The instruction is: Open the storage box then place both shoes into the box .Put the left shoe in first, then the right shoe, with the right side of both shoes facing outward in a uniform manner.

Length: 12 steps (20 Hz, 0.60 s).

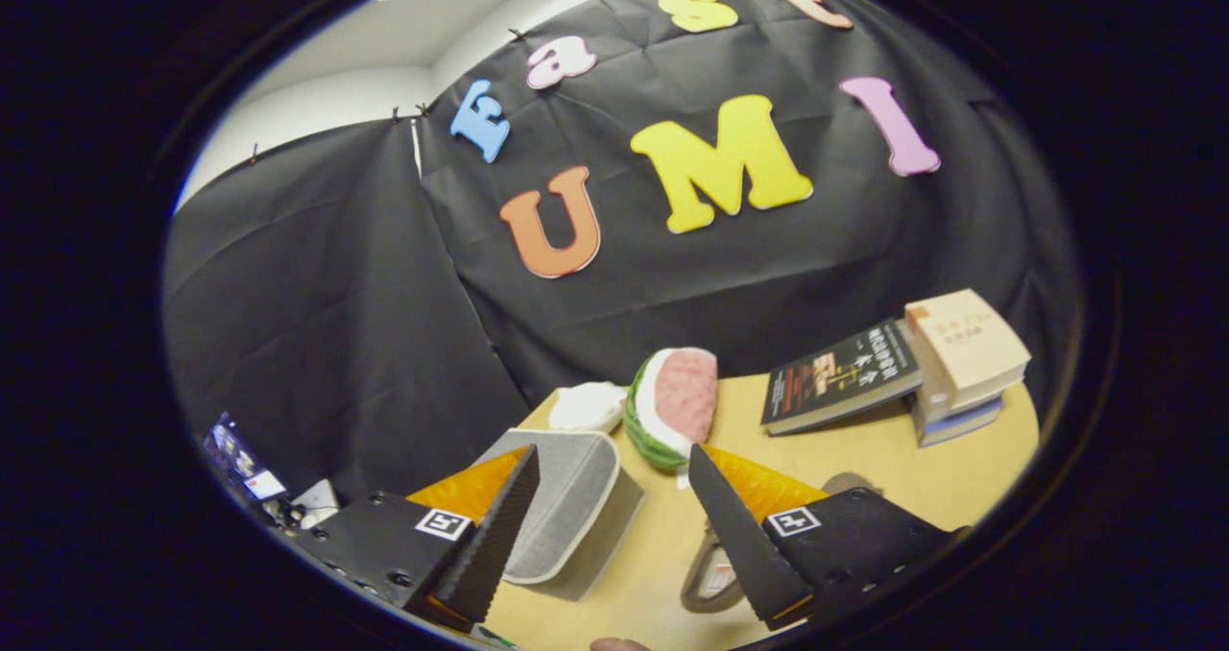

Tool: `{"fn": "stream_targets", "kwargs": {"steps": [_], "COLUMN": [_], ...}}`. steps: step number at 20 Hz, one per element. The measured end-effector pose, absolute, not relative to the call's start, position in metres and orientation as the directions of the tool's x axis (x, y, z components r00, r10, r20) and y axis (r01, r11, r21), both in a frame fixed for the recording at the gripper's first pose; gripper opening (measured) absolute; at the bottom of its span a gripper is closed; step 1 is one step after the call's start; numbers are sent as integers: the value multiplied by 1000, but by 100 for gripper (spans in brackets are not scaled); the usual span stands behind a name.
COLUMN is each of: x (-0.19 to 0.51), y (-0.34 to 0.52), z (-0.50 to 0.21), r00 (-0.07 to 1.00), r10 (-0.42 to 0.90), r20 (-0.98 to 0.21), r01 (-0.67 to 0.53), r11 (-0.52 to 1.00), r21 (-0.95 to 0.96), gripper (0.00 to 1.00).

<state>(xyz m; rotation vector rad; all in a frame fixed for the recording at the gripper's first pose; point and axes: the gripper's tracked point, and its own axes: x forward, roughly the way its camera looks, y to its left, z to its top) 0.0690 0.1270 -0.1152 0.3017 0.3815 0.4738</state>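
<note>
Box: the grey fabric box (576, 502) lies on the worktop (864, 459) just ahead of the left finger, lid side seemingly shut, so I judge the opening step is not yet done
Box pose: it sits tilted toward the worktop's near-left corner, one pale-trimmed edge facing the gripper, which looks like the side to get at first
Shoe: a tan, loop-shaped thing (710, 574) lies low between the fingers and partly under the right one; it may be a shoe, but too little shows to be sure
Other shoe: I cannot pick it out from here
Gripper: the gripper (614, 493) hangs above the worktop's near edge, tipped so that it looks across the top and not down at it
Jaws: spread wide, nothing between them; the gap is broader than the box edge, which fits a reach not yet committed
Why held so: my guess is the wide spread and high aim give a look over the whole layout before going down to the lid
Watermelon: a plush watermelon slice (672, 406) stands just beyond the box, touching or nearly touching its far corner
White thing: a soft white lump (588, 405) lies beside the slice, behind the box
Books: a dark book (840, 377) leans on a stack (965, 363) at the far right, well apart from the box
Risk: the slice crowds the box's back, so a lid swinging that way could knock it
</note>
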Motion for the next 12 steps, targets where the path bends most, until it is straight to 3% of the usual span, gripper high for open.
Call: {"fn": "stream_targets", "kwargs": {"steps": [6, 12], "x": [84, 94], "y": [173, 206], "z": [-180, -230], "r00": [682, 551], "r10": [629, 728], "r20": [-373, -408], "r01": [-362, -263], "r11": [733, 616], "r21": [576, 743], "gripper": [96, 95]}}
